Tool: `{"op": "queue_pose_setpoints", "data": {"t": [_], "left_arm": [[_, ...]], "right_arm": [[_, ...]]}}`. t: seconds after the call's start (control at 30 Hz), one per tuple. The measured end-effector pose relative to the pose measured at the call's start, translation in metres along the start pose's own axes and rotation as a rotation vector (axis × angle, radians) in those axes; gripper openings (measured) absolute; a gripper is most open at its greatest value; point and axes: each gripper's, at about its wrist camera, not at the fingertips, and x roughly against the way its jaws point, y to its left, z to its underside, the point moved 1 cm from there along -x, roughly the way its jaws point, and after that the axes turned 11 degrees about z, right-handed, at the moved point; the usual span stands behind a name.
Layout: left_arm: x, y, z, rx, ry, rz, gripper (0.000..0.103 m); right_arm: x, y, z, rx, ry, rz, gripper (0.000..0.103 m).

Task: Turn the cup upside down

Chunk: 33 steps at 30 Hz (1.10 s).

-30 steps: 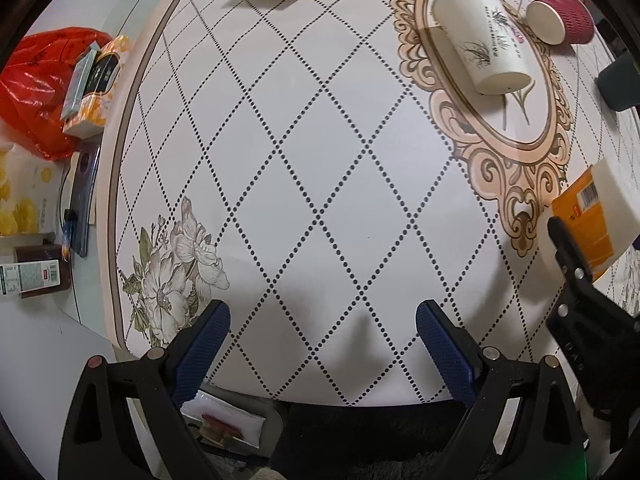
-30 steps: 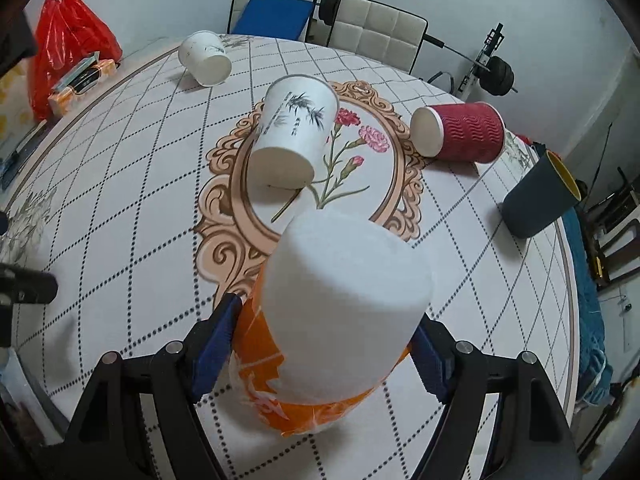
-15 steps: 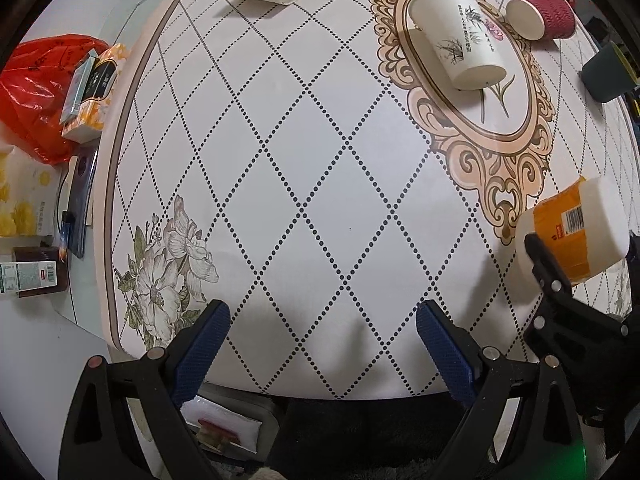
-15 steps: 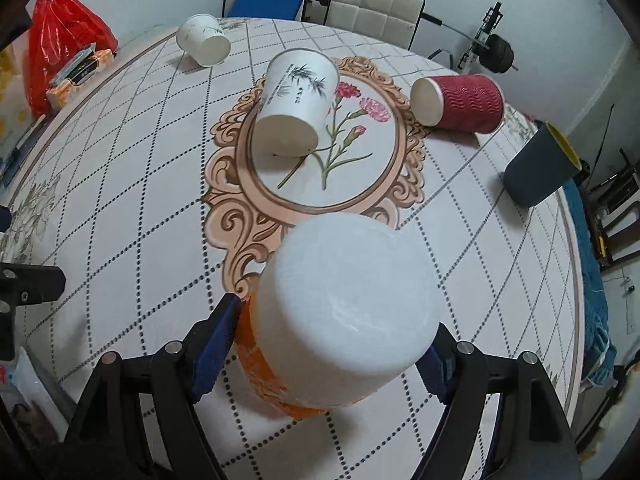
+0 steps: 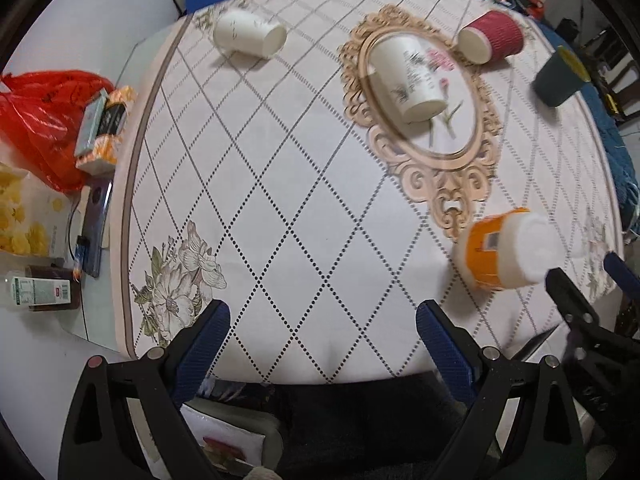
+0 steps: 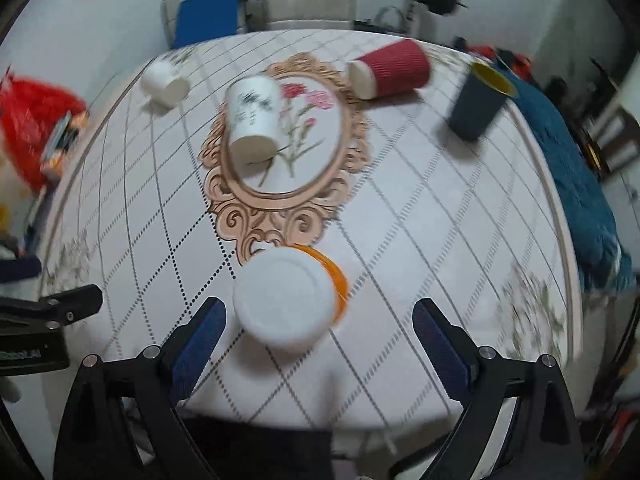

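An orange and white cup (image 6: 290, 294) stands upside down on the table, its white base up, near the front edge; it also shows in the left wrist view (image 5: 504, 252). My right gripper (image 6: 318, 334) is open, its jaws spread wide and apart from the cup, just behind and above it. My left gripper (image 5: 322, 334) is open and empty over the front edge of the table, left of the cup. The right gripper's body (image 5: 580, 320) shows at the right of the left wrist view.
A white cup with bamboo print (image 6: 252, 120) lies on its side on the oval motif. A red ribbed cup (image 6: 390, 68) and a small white cup (image 6: 166, 82) lie on their sides. A dark blue cup (image 6: 478, 102) stands at far right. Red bag (image 5: 44, 120) and boxes lie off the table's left.
My right gripper has opened and let go of the orange cup, which now stands upside down on the table. The gripper has drawn back and up. The left gripper has also pulled back.
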Motion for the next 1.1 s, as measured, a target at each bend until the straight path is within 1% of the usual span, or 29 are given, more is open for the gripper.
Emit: {"op": "queue_pose_setpoints", "data": {"t": [0.1,0.2,0.27,0.47,0.6,0.7,0.87,0.93,1.1], "left_arm": [[0.02,-0.007,0.002,-0.013,-0.039,0.007,0.099],[0.043,-0.014,0.005,-0.025,-0.084,0.011,0.1],[0.063,-0.022,0.01,-0.029,-0.122,0.026,0.1],[0.123,-0.045,0.029,-0.03,-0.221,0.05,0.099],[0.158,-0.061,0.045,-0.028,-0.272,0.06,0.099],[0.184,-0.072,0.06,-0.02,-0.307,0.067,0.099],[0.213,-0.085,0.079,-0.015,-0.341,0.066,0.099],[0.223,-0.089,0.086,-0.013,-0.346,0.068,0.099],[0.243,-0.098,0.098,-0.027,-0.377,0.046,0.1]], "right_arm": [[0.023,-0.021,0.005,-0.072,0.012,0.024,0.097],[0.047,-0.04,0.008,-0.127,0.016,0.04,0.097],[0.065,-0.051,0.01,-0.145,0.004,0.054,0.097],[0.128,-0.077,0.013,-0.148,-0.058,0.082,0.097],[0.176,-0.089,0.018,-0.109,-0.118,0.093,0.097],[0.214,-0.1,0.024,-0.102,-0.162,0.07,0.097],[0.261,-0.122,0.033,-0.117,-0.217,0.056,0.097],[0.276,-0.129,0.037,-0.122,-0.23,0.053,0.099],[0.31,-0.144,0.046,-0.127,-0.267,0.048,0.099]]}}
